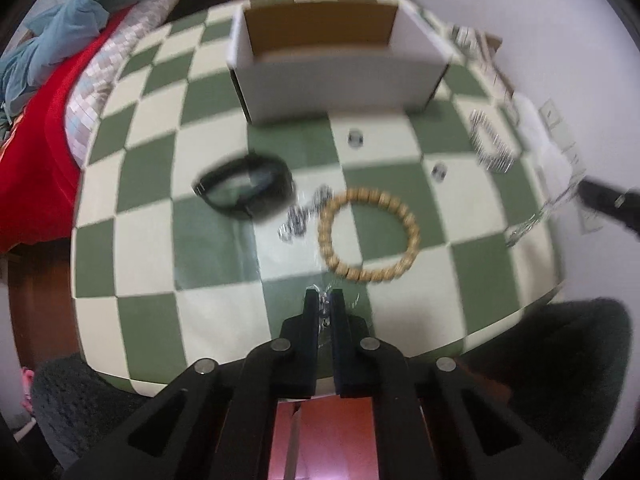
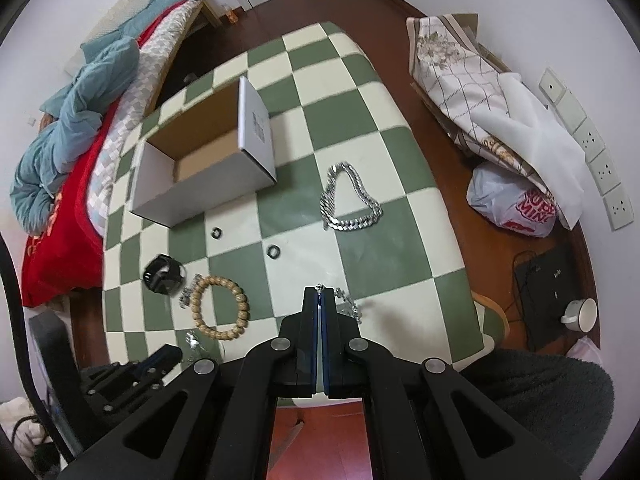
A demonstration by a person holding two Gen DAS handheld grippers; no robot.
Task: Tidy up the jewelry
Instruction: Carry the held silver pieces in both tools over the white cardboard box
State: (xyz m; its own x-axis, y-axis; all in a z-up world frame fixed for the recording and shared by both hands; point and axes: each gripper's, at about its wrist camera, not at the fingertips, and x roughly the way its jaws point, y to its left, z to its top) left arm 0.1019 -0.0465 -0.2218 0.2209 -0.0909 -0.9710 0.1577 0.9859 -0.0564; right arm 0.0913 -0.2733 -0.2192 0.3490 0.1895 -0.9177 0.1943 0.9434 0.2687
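Left wrist view, left hand-held gripper [image 1: 325, 300]: we find its jaws together on a small clear, glittery item, apparently an earring in a plastic sleeve; blur hides detail

Left wrist view, desk [image 1: 208, 264]: we record a green and cream checkered top, jewelry spread across it so each piece can be taken singly

Left wrist view, bead bracelet [image 1: 368, 236]: tan wooden beads in a flat ring, just beyond the fingertips

Left wrist view, black band [image 1: 244, 190]: dark strap, looped, lying left of the beads, a small silver cluster [image 1: 304, 216] between the two

Left wrist view, cardboard box [image 1: 340, 76]: white outside, brown inside, open-topped at the far side; we judge it the intended container

Right wrist view, right hand-held gripper [image 2: 319, 294]: we find the jaws pressed together on the end of a thin silver chain [image 2: 350, 306] trailing right along the desk

Right wrist view, heavy silver chain [image 2: 350, 200]: broad links in a loose loop, right of the box, untouched

Right wrist view, two rings [image 2: 274, 250]: small and dark, lying apart on cream squares below the box

Right wrist view, progress: we judge sorting barely begun, the box looking empty
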